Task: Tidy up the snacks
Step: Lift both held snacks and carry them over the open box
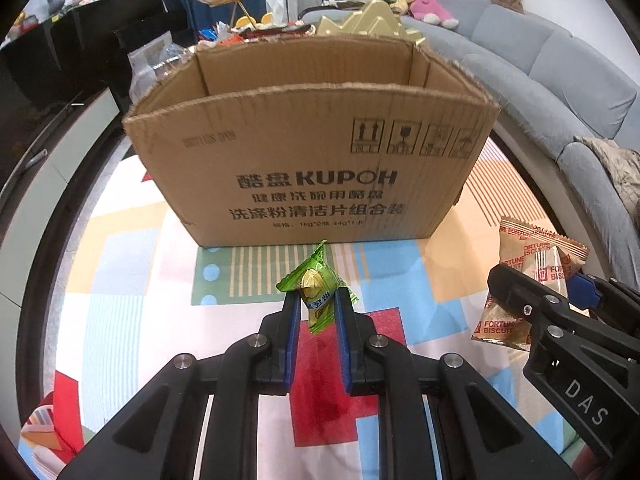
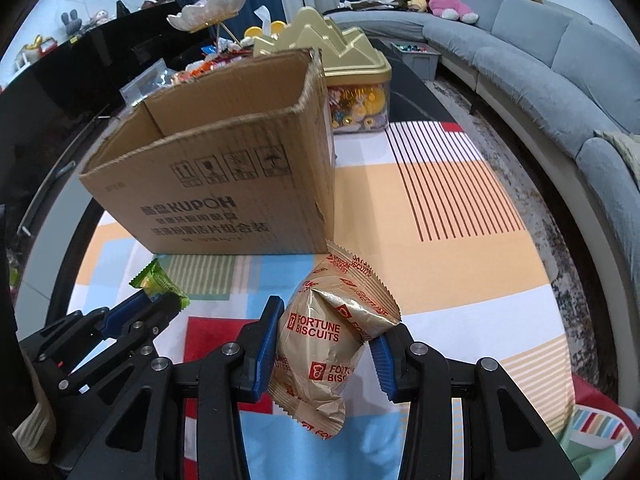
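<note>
A: Check grip on both sides before lifting. Left gripper [image 1: 316,312] closed on the green candy [image 1: 314,288], blue pads [image 1: 294,320] pinching the lower half of the wrapper. Right gripper [image 2: 326,344] closed to about packet width on the biscuit packet [image 2: 328,340], pads pressed into the foil on both sides.

B: Confirmed. Position of each item?

A: Both held clear of the tablecloth [image 1: 132,280], in front of the cardboard box [image 1: 312,160]. Candy just short of the printed front wall, near its middle. Packet near the box's right front corner.

B: Likely step in hand?

A: Probably transfer into the box. Raise each item above the ragged top edge before moving forward; avoid dragging the wrapper across torn cardboard. Release only once fully over the opening. Handle one side at a time to keep the grippers apart.

B: Risks?

A: Slippery foil; a puffy, air-filled packet may squirm out under pressure. Keep squeeze steady, not hard. Candy held low on its wrapper, so possible swing during the lift.

B: Appearance of the items?

A: Candy: small, bright green twisted wrapper with a yellow print. Packet: crinkled gold foil, serrated end seams, red "FORTUNE BISCUITS" lettering. Box interior not visible; contents cannot be told.
</note>
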